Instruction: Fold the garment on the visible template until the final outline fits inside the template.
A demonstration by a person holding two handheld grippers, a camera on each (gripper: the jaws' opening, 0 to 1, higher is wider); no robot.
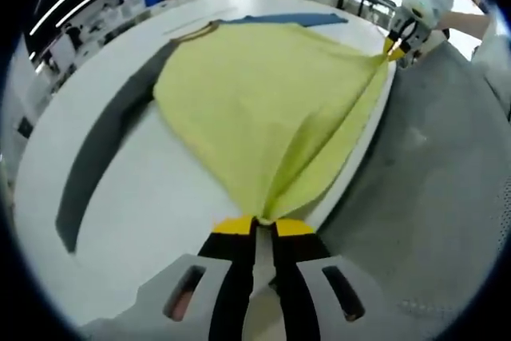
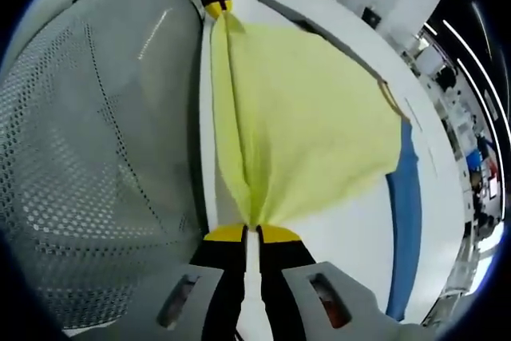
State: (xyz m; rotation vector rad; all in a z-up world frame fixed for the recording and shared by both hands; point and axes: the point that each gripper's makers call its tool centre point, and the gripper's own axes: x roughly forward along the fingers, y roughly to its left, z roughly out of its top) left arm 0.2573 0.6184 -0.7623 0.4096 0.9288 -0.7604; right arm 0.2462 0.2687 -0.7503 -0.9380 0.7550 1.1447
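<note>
Both tools are clamped on the yellow garment (image 1: pixel 263 93). In the left gripper view, the left gripper (image 1: pixel 263 224) has its jaws closed on a bunched corner of the cloth. In the right gripper view, the right gripper (image 2: pixel 254 229) is closed on the opposite corner of the same edge.

The held edge runs taut from one gripper to the other, along the near edge of the white table (image 1: pixel 152 189). From that edge the garment extends away across the table, its far part lying flat. Judgement: the coming fold carries this edge over the garment toward its far side; both grippers are equally placed for it.

Beyond the garment, a grey strip (image 1: pixel 104 141) lies partly beneath it on one side, and a blue strip (image 2: pixel 406 197) borders its far end; these appear to be the template. A grey perforated surface (image 2: pixel 88 157) lies on the near side of the table edge. An office interior is visible beyond the table.
</note>
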